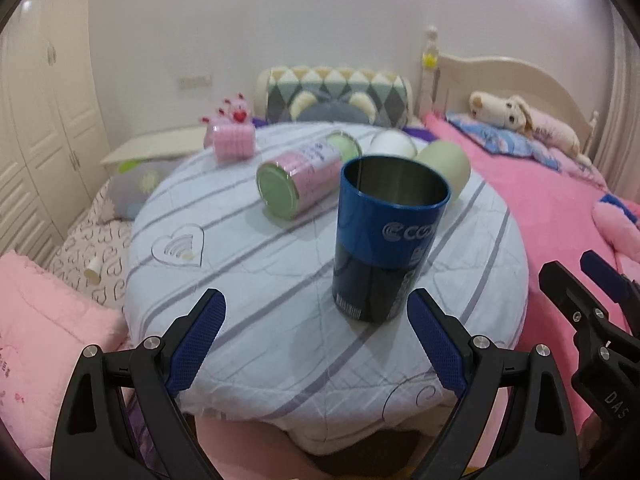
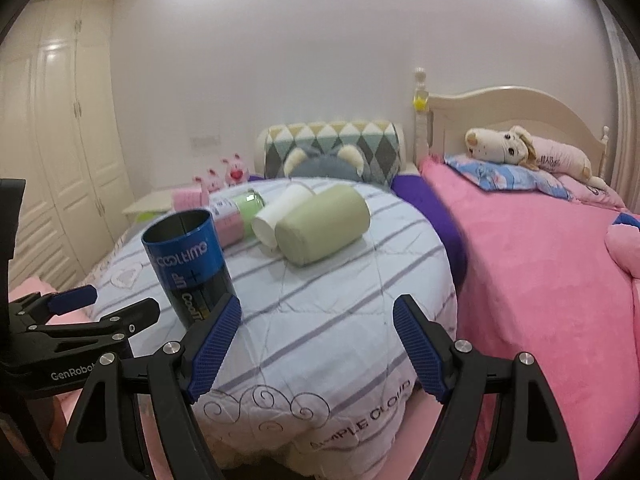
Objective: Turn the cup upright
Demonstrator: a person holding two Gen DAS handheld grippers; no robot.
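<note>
Left gripper (image 1: 316, 336) and right gripper (image 2: 318, 344): jaws spread wide, nothing held. Blue metal cup (image 1: 386, 236): stood upright, mouth up, on the striped round cushion (image 1: 248, 280). Behind it, laid sideways: pink-labelled tin (image 1: 306, 178), white cup (image 2: 280, 214), green cup (image 2: 322, 228)

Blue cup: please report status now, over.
Left gripper open, empty. Right gripper open, empty. Blue cup upright on striped cushion. Green cup, white cup lying behind.
</note>
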